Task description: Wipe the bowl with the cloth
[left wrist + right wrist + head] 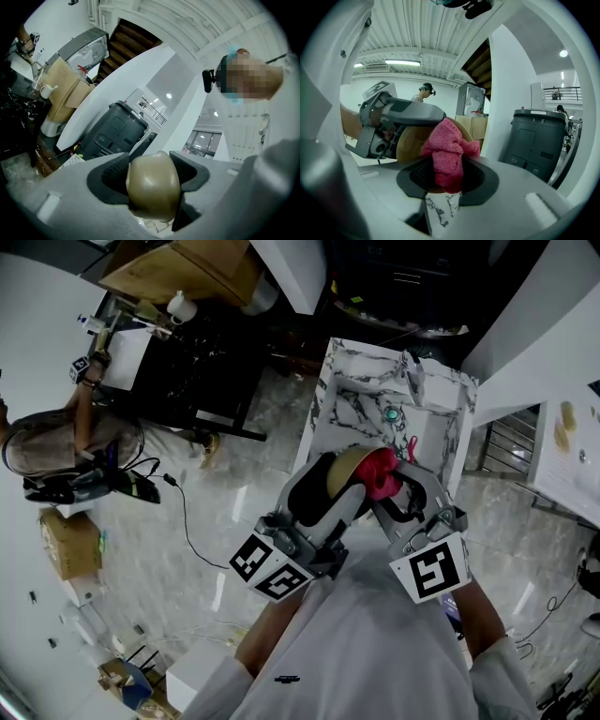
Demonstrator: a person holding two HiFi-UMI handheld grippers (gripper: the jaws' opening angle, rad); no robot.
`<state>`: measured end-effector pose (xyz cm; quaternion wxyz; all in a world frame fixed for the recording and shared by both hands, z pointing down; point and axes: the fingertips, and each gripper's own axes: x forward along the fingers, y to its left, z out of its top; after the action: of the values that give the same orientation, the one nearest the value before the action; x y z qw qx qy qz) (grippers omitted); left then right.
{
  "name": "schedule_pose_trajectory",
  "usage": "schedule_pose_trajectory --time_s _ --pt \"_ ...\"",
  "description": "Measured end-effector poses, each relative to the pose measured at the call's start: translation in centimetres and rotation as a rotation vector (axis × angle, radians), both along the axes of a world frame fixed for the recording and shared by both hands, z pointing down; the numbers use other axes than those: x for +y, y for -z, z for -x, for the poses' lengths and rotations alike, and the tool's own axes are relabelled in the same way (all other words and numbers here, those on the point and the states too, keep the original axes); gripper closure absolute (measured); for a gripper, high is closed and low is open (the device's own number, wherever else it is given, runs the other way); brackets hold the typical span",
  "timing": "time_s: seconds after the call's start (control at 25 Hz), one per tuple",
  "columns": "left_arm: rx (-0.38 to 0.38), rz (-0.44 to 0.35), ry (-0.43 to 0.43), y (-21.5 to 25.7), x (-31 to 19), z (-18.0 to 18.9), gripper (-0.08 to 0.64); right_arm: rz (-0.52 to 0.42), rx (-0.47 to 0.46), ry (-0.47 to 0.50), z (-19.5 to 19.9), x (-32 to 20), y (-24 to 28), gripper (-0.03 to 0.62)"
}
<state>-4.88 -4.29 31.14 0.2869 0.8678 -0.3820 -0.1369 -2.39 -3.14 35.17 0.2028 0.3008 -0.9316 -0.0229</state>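
Observation:
In the head view I hold a tan bowl [349, 465] up over the marble table [352, 390], tipped on its side. My left gripper [339, 486] is shut on its rim; the left gripper view shows the bowl [152, 185] pinched between the jaws. My right gripper [392, 486] is shut on a pink cloth [381, 472], which presses against the bowl's inside. In the right gripper view the cloth [447, 154] bunches between the jaws [446, 176], against the bowl [412, 140], with the left gripper [396, 117] beyond it.
A small teal object [390, 413] lies on the marble table. A dark desk [192, 362] and a person [66, 432] are at the left, on a glossy tiled floor. A dark grey machine [532, 138] stands at the right in the right gripper view.

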Motion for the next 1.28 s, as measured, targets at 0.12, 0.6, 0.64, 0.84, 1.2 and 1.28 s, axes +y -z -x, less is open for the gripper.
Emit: schedule_pose_trajectory --time_s 0.12,0.6,0.64,0.84,1.2,1.28 --pt "-0.004 0.004 0.003 -0.2 0.1 0.1 0.284 0.016 0.01 0.007 0.2 0.5 -0.5 0.468" --pt "-0.004 0.018 0.01 -0.4 0.0 0.2 0.284 0.106 -0.033 0.112 1.6 2.8 -0.6 0.468" --pt "-0.003 0.022 0.007 -0.5 0.0 0.1 0.284 0.114 -0.05 0.133 1.7 3.1 -0.4 0.469" --pt "0.017 0.045 -0.024 -0.7 0.2 -0.5 0.284 0.095 -0.11 0.162 2.0 3.1 0.5 0.469" --pt "-0.013 0.008 0.003 0.5 0.6 0.1 0.284 -0.037 -0.036 0.027 1.6 0.5 1.1 0.468" --pt "-0.012 0.008 0.01 0.6 0.6 0.4 0.284 -0.005 -0.023 0.041 1.6 0.7 0.7 0.468"
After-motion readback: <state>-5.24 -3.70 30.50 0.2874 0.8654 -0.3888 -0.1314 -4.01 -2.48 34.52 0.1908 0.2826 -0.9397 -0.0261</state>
